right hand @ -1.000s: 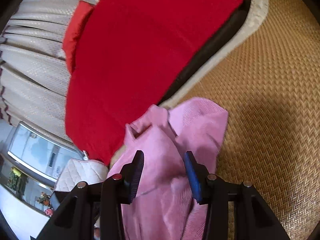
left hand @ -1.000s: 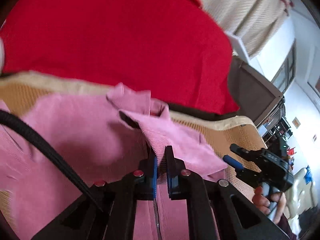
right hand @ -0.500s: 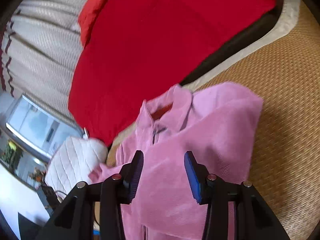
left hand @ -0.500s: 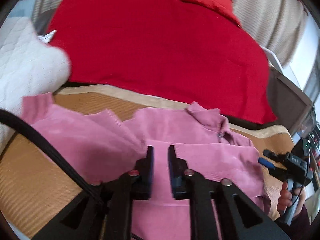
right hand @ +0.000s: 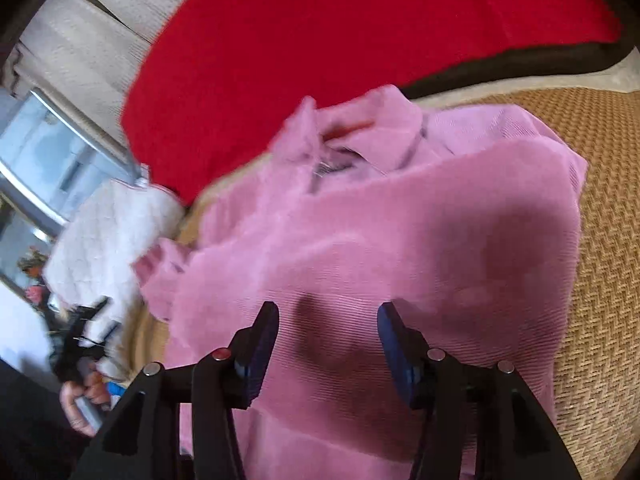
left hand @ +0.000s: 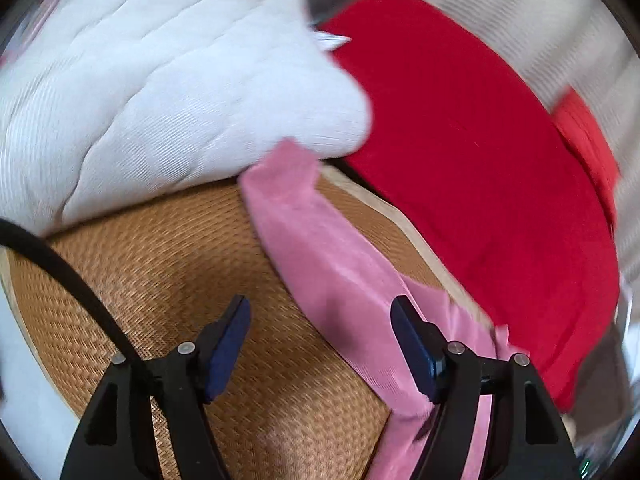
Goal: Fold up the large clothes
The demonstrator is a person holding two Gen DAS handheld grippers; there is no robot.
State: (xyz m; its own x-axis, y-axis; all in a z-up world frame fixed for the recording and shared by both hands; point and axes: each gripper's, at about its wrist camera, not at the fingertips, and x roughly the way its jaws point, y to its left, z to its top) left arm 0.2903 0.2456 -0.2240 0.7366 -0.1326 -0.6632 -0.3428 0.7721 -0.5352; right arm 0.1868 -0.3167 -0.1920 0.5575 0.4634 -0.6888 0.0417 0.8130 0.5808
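A: Where's the pink corduroy jacket (right hand: 400, 240)?
B: Mid-frame on the woven straw mat (right hand: 600, 280); its sleeve (left hand: 320, 248) runs diagonally, upper centre to lower right.
A: Fingers?
B: Left gripper (left hand: 320, 344) just let go, spreading, sleeve beside its right finger; right gripper (right hand: 328, 344) apart, widening, above cloth

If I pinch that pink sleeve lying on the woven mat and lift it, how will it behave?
Probably floppy: the pink sleeve lies limp and creased on the woven mat, so it should drape from the pinch. Its ribbed fabric looks grippy rather than slippery. The rest of the pink garment would likely drag along behind it.
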